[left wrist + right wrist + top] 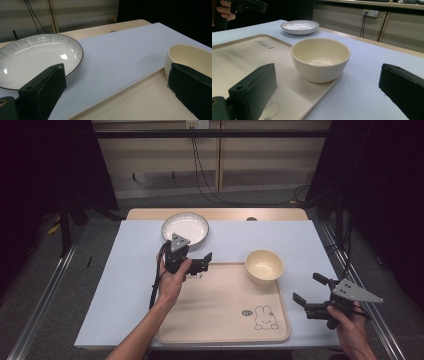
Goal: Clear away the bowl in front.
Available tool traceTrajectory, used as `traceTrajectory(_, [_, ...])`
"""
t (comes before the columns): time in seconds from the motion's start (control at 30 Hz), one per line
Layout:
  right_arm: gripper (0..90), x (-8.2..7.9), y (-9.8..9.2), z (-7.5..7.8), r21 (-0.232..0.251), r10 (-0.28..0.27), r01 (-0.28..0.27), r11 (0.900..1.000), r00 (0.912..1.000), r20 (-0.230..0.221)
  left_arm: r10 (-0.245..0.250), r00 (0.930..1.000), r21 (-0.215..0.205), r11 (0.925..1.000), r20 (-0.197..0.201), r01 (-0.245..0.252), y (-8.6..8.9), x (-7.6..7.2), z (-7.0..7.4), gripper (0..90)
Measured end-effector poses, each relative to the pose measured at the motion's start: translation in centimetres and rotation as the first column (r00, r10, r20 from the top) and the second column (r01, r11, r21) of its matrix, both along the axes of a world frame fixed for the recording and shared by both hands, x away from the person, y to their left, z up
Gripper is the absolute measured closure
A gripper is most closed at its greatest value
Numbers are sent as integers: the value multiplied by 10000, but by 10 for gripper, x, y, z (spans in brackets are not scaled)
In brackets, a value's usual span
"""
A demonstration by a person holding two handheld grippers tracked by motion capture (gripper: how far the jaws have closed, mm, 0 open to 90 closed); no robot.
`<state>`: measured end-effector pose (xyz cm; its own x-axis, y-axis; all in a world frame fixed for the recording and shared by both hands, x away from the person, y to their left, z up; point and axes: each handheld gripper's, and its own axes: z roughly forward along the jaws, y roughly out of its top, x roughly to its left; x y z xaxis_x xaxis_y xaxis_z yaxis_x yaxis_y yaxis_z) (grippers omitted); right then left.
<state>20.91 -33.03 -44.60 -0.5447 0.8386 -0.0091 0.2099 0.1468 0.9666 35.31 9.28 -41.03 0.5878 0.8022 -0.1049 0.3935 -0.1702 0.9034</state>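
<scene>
Bowl [264,265] on tray [220,310], plate [32,60] edge tool-hidden

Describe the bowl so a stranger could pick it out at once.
Find the beige tray on the table's near side. The bowl sits at its far right corner. It is deep, plain and cream, unlike the shallow, dark-rimmed plate off the tray.

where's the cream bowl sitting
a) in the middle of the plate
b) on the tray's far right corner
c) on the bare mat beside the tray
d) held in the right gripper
b: the bowl rests on the tray at its far right corner, apart from the plate, and the right gripper is open and holds nothing.
</scene>
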Motion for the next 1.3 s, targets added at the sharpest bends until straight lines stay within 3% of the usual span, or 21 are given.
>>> traceTrajectory(0.23, [11,0,-1,0,-13,-51,51,10000,10000,16,340,9994,-157,9993,71,-338,20,-14,3,20])
traceTrajectory(0.33, [11,0,0,0,-38,-34,34,10000,10000,6,493,9984,-23,9988,280,-492,29,-20,4,20])
traceTrajectory(0.6, [11,0,0,0,-28,-32,32,10000,10000,10,829,9962,-182,9964,261,-825,52,-32,3,19])
traceTrajectory(0.83, [11,0,0,0,-19,-52,51,10000,10000,-17,1146,9920,-162,9934,523,-1139,70,-47,2,20])
traceTrajectory(1.3, [11,0,0,0,-85,-88,88,9999,9999,-60,1756,9833,-55,9845,483,-1755,114,-81,-4,17])
